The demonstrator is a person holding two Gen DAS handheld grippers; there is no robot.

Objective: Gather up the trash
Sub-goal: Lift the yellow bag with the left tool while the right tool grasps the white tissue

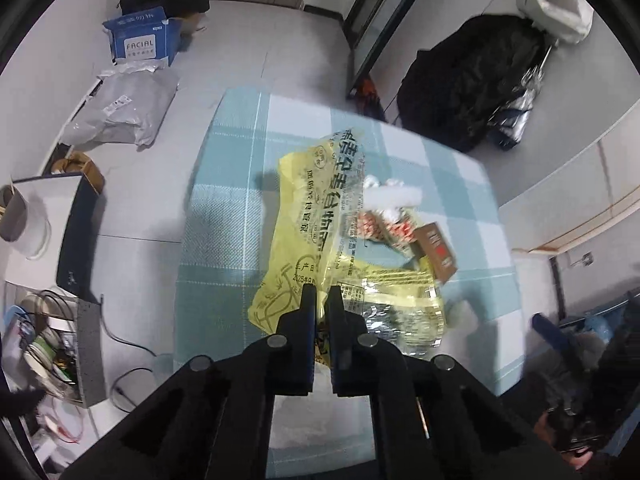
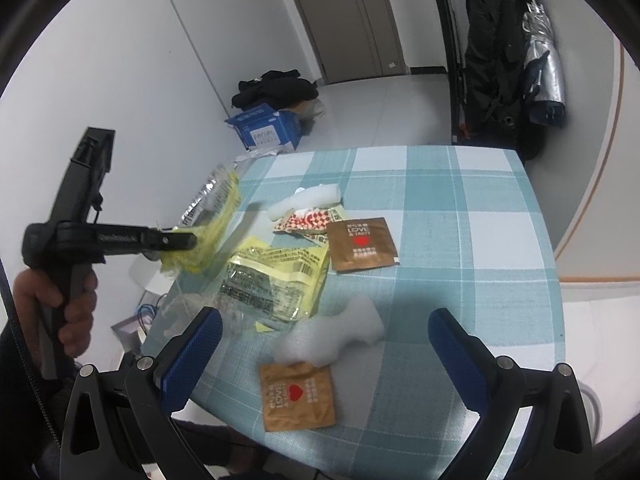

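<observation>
First wrapper pinched: your left gripper [image 2: 188, 242] clamps the yellow wrapper [image 2: 208, 216] at frame left.
Right gripper [image 2: 324, 344] gapes wide, empty; carry the wrapper off next, I judge.

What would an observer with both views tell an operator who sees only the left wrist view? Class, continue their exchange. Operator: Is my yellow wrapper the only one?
Observer: No. The left hand-held gripper is shut on one yellow wrapper; a second yellow packet lies on the table.
Operator: How many brown sachets?
Observer: Two: a far brown sachet and a near brown sachet at the table's edge.
Operator: The right hand-held gripper?
Observer: Open, empty, pointing at the white foam piece.
</observation>
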